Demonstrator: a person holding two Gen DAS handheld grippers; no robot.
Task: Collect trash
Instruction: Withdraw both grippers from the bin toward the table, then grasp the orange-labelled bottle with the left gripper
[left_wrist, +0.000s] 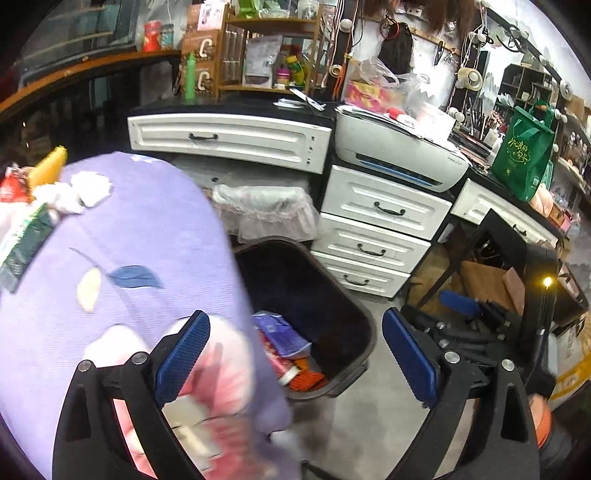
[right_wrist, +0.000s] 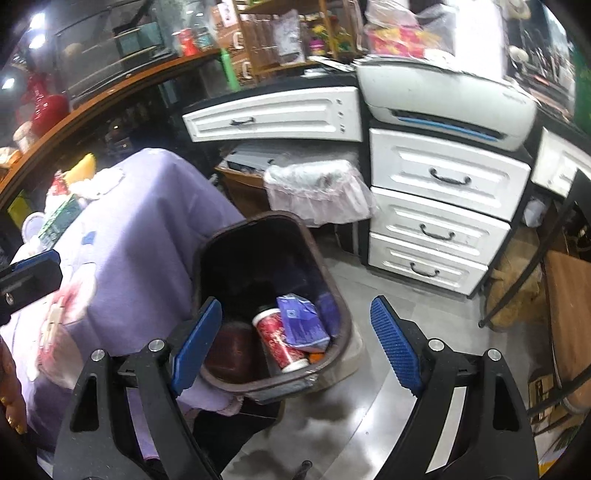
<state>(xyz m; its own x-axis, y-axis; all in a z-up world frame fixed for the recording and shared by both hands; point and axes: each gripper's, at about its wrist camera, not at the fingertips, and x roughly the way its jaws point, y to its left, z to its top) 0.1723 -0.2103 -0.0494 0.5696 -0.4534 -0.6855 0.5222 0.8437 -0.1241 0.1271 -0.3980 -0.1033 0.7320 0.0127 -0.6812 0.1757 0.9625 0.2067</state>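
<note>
A table under a purple cloth (right_wrist: 147, 236) fills the 9 o'clock side of the right wrist view, and a white chest of drawers (right_wrist: 443, 206) with a printer (right_wrist: 436, 88) on top stands at 2 o'clock. Between them on the grey floor sits a dark bin (right_wrist: 332, 258), its near rim at the centre of the view and just beside the hanging edge of the cloth. A second bin lined with a clear bag (right_wrist: 317, 192) stands behind it at 12 o'clock.

Inside the dark bin lie a red and white can (right_wrist: 275, 338), a purple packet (right_wrist: 301, 321) resting against it, and something orange (right_wrist: 316, 356) at the bottom.

More trash is on the far end of the table, at 9 to 10 o'clock in the left wrist view: a green carton (left_wrist: 24, 243), crumpled white tissue (left_wrist: 85, 190), a yellow piece (left_wrist: 50, 166) and a red wrapper (left_wrist: 13, 188).

The right gripper (right_wrist: 295, 343) hangs over the bin with its blue fingers wide apart, holding nothing. The left gripper (left_wrist: 295, 350) is over the table's edge, fingers likewise spread and empty.
</note>
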